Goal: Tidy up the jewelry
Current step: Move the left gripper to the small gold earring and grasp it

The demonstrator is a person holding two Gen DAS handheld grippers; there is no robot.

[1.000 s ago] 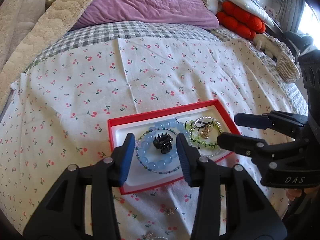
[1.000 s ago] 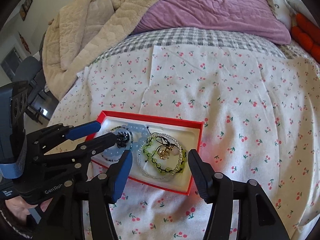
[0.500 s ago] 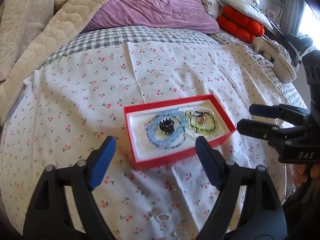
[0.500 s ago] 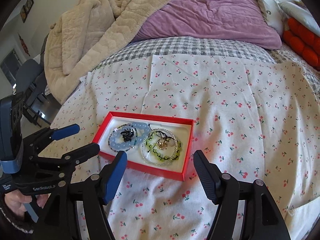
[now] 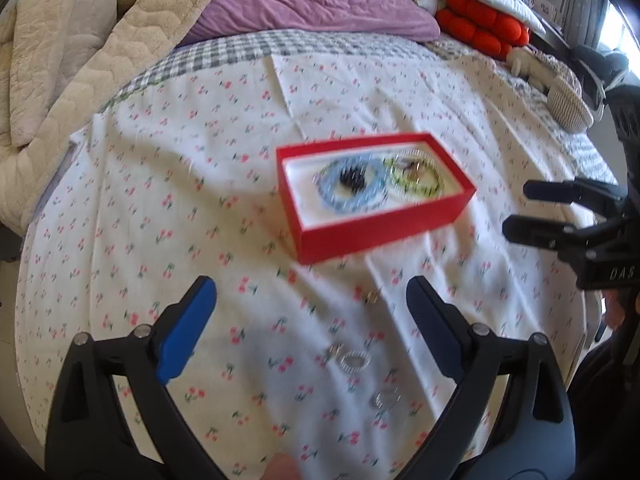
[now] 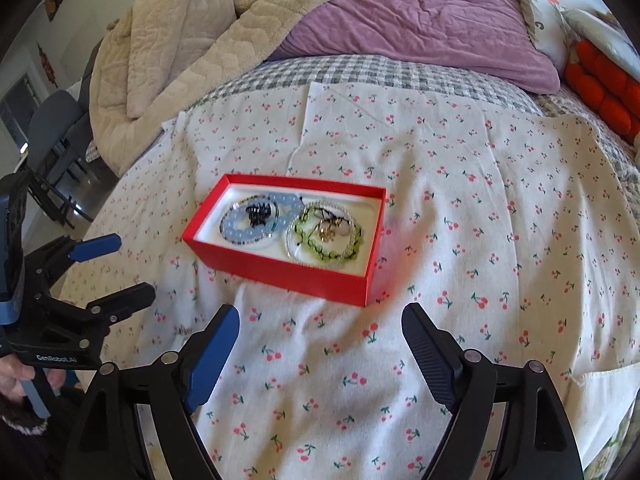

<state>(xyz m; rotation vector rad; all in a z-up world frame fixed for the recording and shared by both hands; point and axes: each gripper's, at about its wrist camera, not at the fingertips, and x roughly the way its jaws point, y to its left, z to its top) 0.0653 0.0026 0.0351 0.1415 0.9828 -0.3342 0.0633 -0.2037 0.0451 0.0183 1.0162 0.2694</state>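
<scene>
A red box [image 5: 384,236] [image 6: 280,272] lies on the cherry-print cloth. Inside are a blue bead bracelet [image 5: 352,200] [image 6: 256,232] with a black hair claw [image 5: 352,178] [image 6: 258,212] in its ring, and green beaded bracelets [image 5: 416,176] [image 6: 328,240] around a gold charm. Small loose rings [image 5: 354,360] lie on the cloth near the front. My left gripper [image 5: 310,292] [image 6: 132,266] hovers short of the box, jaws opening, nothing between them. My right gripper [image 6: 320,316] [image 5: 518,208] hovers in front of the box's right end, jaws also opening and empty.
A beige blanket [image 6: 168,48] and a purple duvet [image 6: 420,20] are piled at the bed's head. Orange cushions [image 5: 480,28] and a woven basket [image 5: 568,100] sit at the right. A chair [image 6: 56,132] stands beyond the bed's left edge.
Both grippers have drawn back from the box toward the bed's near edge, and their jaws have spread wide. The left jaws no longer flank the hair claw, which stays in the box.
</scene>
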